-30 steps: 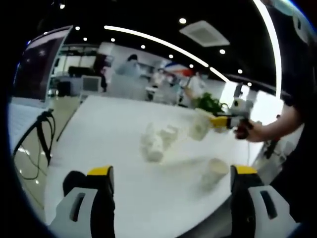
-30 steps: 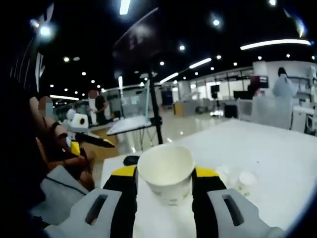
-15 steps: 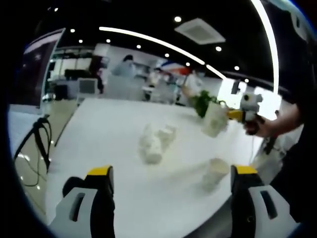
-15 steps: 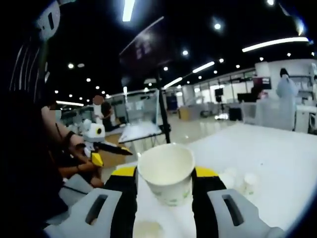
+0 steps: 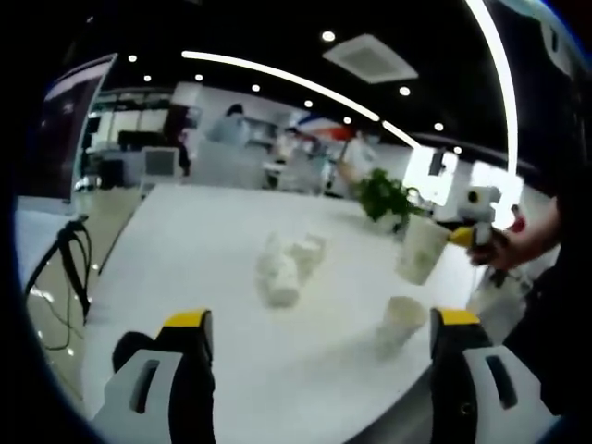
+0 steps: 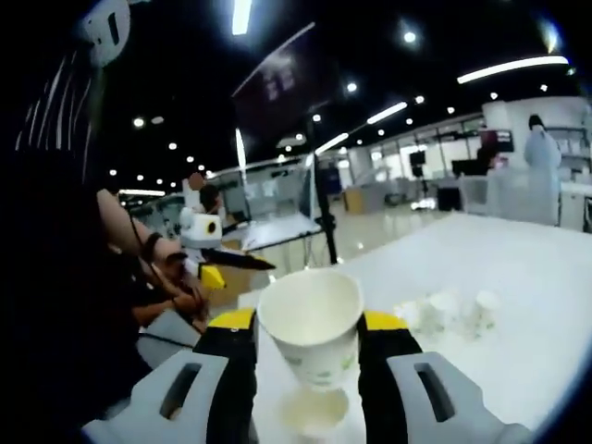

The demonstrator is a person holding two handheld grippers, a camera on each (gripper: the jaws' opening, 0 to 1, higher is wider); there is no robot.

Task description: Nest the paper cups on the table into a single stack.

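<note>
My right gripper point(image 6: 308, 324) is shut on a white paper cup point(image 6: 312, 335) held upright, and it shows at the right of the left gripper view as the right gripper point(image 5: 460, 238) with the held cup point(image 5: 421, 249) in the air. Directly under that cup another paper cup point(image 6: 313, 413) stands on the white table point(image 6: 518, 305); this lower cup point(image 5: 401, 319) sits near the table's edge. A cluster of several paper cups point(image 5: 285, 266) lies mid-table, also the far cluster point(image 6: 449, 311). My left gripper point(image 5: 314, 324) is open, jaws wide above the table, and appears as the left gripper point(image 6: 222, 264) held in a hand.
A dark stand with cables point(image 5: 69, 264) is off the table's left side. A green plant point(image 5: 384, 196) stands at the far end. People and desks fill the room behind. A monitor on a pole point(image 6: 296, 102) rises beyond the table.
My right gripper carried its cup rightward and downward to a spot above the single cup near the table's edge. The left gripper stayed open and nearly still.
</note>
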